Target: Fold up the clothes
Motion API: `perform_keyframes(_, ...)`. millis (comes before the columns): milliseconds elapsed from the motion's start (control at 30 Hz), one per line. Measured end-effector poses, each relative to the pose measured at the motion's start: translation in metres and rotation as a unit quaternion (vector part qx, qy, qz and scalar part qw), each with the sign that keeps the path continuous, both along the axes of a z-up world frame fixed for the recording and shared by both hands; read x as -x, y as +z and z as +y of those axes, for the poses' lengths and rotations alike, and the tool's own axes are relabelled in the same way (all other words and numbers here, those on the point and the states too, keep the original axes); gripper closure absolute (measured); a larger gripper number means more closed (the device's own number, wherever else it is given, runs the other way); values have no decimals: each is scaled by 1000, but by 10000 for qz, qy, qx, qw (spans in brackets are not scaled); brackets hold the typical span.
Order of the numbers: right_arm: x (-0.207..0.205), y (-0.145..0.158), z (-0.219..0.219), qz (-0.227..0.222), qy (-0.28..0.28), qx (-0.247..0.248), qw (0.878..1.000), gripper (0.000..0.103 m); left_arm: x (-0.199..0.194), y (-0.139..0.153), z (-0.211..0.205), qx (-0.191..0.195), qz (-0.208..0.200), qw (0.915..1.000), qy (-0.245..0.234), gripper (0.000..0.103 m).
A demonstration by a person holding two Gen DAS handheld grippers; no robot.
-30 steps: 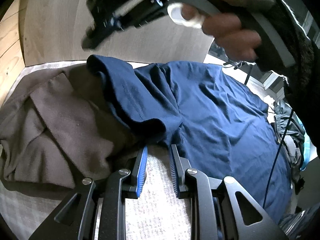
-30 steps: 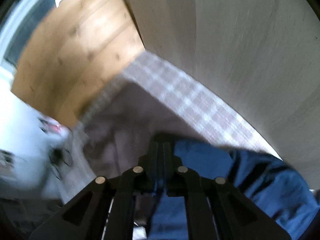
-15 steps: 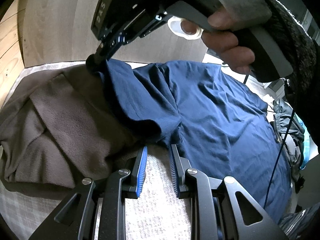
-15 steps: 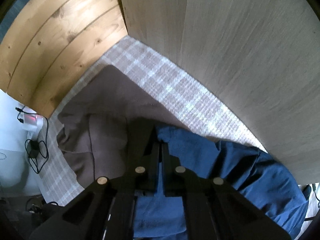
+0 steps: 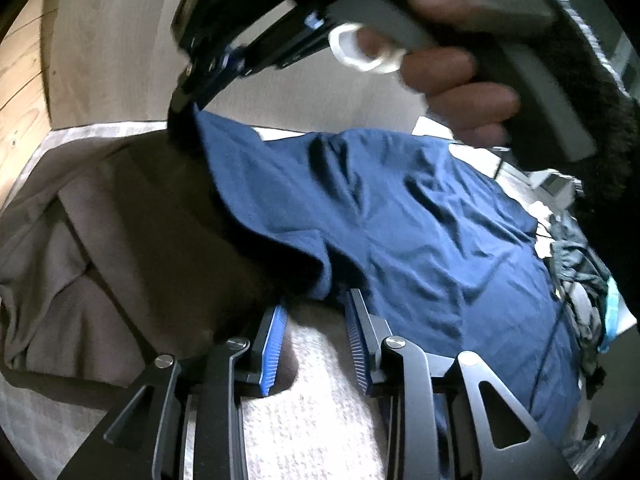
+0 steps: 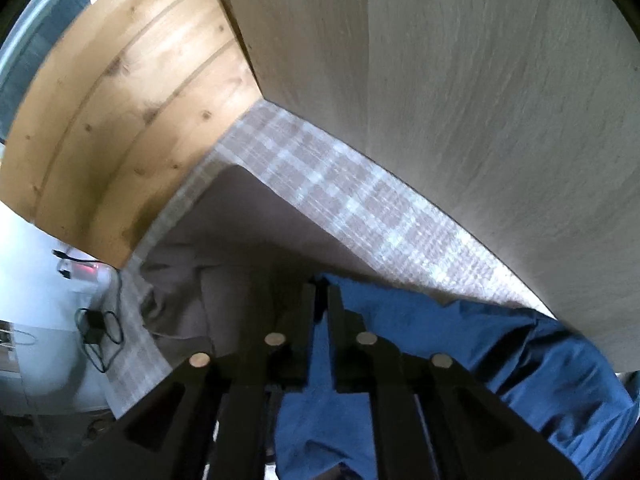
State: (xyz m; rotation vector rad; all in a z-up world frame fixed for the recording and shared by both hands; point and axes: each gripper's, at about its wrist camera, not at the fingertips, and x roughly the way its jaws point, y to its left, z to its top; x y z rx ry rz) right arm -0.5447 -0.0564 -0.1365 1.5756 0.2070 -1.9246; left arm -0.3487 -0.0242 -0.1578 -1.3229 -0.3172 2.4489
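A dark blue shirt lies spread on a checked cover, with its sleeve lapping over a brown garment. My left gripper rests low on the cover. Its jaws are opening, and the sleeve hem lies just past the blue pads, untouched. My right gripper, held by a hand, pinches the sleeve's far corner. In the right wrist view, blue shirt fabric runs between the right gripper fingers. These jaws are easing open but still pinch the cloth.
Pale wood panels and knotty pine boards close in the far side of the checked cover. A heap of other clothes lies at the right. A cable and plug sit on the floor beyond the brown garment.
The right gripper came down onto the sleeve's far corner, closed on it and raised it slightly. The left gripper stayed put and its jaws widened a little.
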Motion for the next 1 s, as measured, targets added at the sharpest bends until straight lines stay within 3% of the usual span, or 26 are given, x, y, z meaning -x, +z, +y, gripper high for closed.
perform_keyframes(167, 3, 1, -1, 120, 108, -251, 9996, 76, -7, 6, -2, 131, 109, 9998, 97, 72)
perform_keyframes(233, 4, -2, -4, 93, 140, -301, 9994, 62, -2, 4, -4, 69, 55, 9999, 146, 71)
perform_keyframes(300, 2, -7, -7, 77, 184, -382, 9991, 62, 3, 3, -2, 77, 65, 9998, 155, 72)
perform_keyframes(333, 1, -9, -8, 75, 214, -421, 9989, 62, 5, 2, 0, 91, 80, 9998, 155, 77)
perform_keyframes(367, 0, -12, -11, 78, 257, -488, 9984, 62, 5, 2, 0, 90, 109, 9998, 147, 90)
perform_keyframes(467, 0, -26, -15, 168, 327, -812, 9960, 62, 5, 4, 0, -22, 203, 9997, 112, 99)
perform_keyframes(500, 0, -30, -14, 201, 318, -911, 9951, 63, 4, 6, -1, -11, 253, 9996, 133, 99)
perform_keyframes(567, 4, -33, -8, 183, 207, -808, 9963, 85, 2, 12, -2, -2, 372, 9992, 146, 99)
perform_keyframes(633, 8, -33, 1, 108, 68, -596, 9981, 96, 0, 18, -3, -38, 471, 9988, 118, 99)
perform_keyframes(767, 11, -16, 25, 209, -128, -72, 9997, 97, 1, 29, -1, -157, 571, 9982, 25, 99)
perform_keyframes(1000, 16, 17, 84, 297, -627, 736, 9949, 98, 3, 49, 35, -205, 777, 9953, -535, 99)
